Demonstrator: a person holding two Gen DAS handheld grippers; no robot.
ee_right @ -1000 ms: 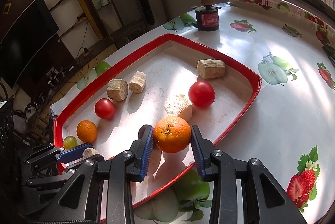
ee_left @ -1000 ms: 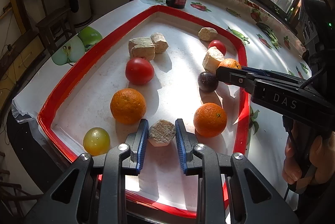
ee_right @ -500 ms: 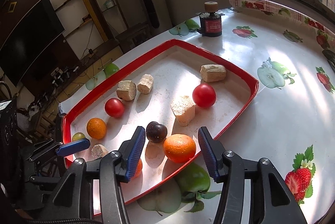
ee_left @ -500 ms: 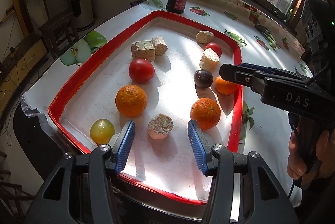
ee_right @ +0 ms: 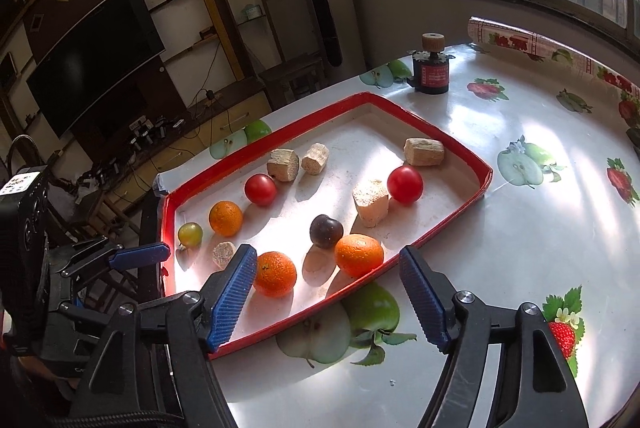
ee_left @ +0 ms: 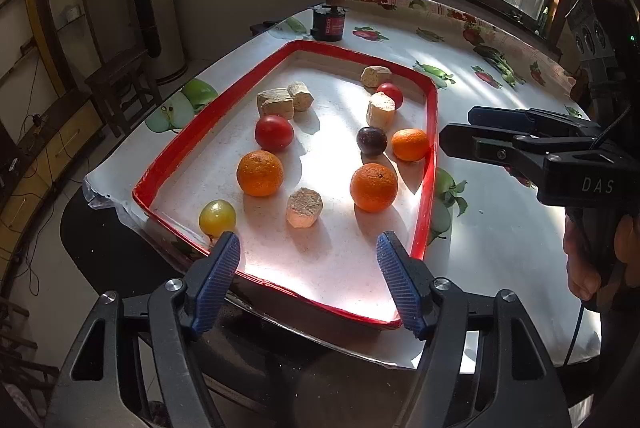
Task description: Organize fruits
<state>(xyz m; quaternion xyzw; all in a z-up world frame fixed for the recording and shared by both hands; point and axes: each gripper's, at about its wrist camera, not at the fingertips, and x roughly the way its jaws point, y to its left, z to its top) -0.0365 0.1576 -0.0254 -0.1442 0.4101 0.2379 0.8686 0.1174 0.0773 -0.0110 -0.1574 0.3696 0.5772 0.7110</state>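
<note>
Three oranges are sitting in the red-rimmed tray [ee_left: 431, 132]: one orange [ee_left: 260, 173] on the left side near a red tomato [ee_left: 274, 132], a second orange [ee_left: 373, 187] toward the right, and a smaller orange [ee_left: 409, 144] lying just beside the right rim, next to a dark plum [ee_left: 371, 141]. A yellow-green grape-like fruit [ee_left: 217, 217] is resting in the near left corner, and a second tomato [ee_left: 390, 93] is lying farther back beside a pale cork-like chunk [ee_left: 381, 110]. Another such chunk [ee_left: 304, 207] is sitting between the two nearer oranges. The left gripper [ee_left: 308, 278] is hovering over the tray's near edge with its blue pads spread wide, gripping nothing. The right gripper [ee_right: 328, 296] is likewise standing wide apart and empty, poised above the tray's right rim, with the smaller orange and the second orange showing between its fingers. A dark jar with a cork stopper [ee_right: 432, 70] is standing on the fruit-print tablecloth [ee_right: 520, 228] beyond the tray.
</note>
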